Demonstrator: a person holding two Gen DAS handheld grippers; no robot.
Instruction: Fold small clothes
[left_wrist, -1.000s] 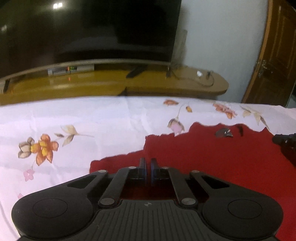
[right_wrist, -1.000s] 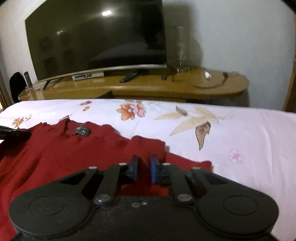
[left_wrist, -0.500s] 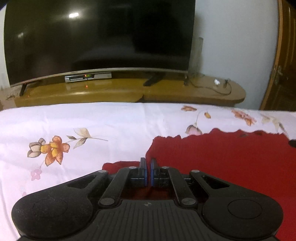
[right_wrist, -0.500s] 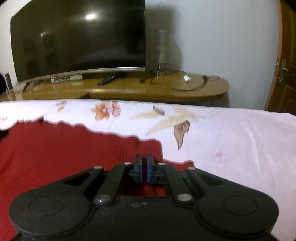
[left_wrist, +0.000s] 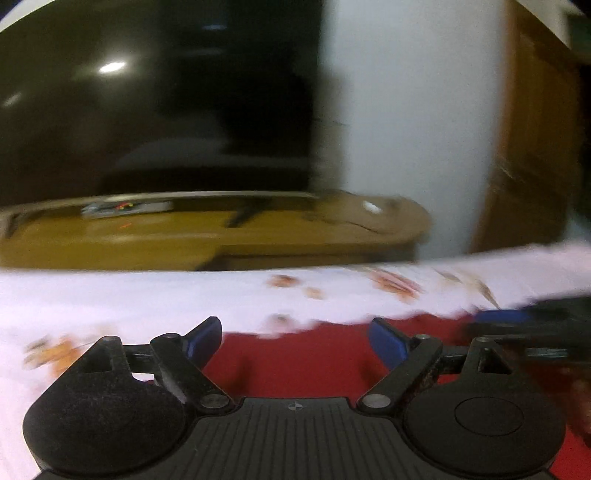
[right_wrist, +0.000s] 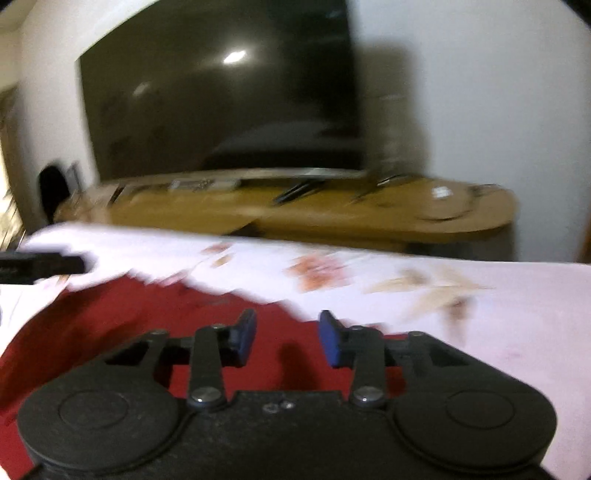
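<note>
A dark red knitted garment (left_wrist: 295, 354) lies flat on a white floral bedsheet (left_wrist: 110, 302). My left gripper (left_wrist: 295, 338) hangs just above its near edge, jaws opening wide, nothing pinched between the blue pads. In the right wrist view the same red garment (right_wrist: 155, 317) spreads to the left. My right gripper (right_wrist: 288, 338) is over its right part, jaws opening, the cloth lying loose below them. The right gripper's tip shows at the left wrist view's right edge (left_wrist: 517, 321); the left gripper's tip shows at the right wrist view's left edge (right_wrist: 40, 264). Both views are blurred.
Beyond the bed stands a long wooden TV bench (left_wrist: 221, 229) with a large dark television (left_wrist: 155, 110) on it. A wooden door (left_wrist: 535, 147) is at the right. White sheet (right_wrist: 498, 314) extends to the right of the garment.
Both grippers were shut on the red garment's edge and have let go, their jaws spreading apart. Both have lifted and pulled back a little, and the garment's far edge now lies flatter.
</note>
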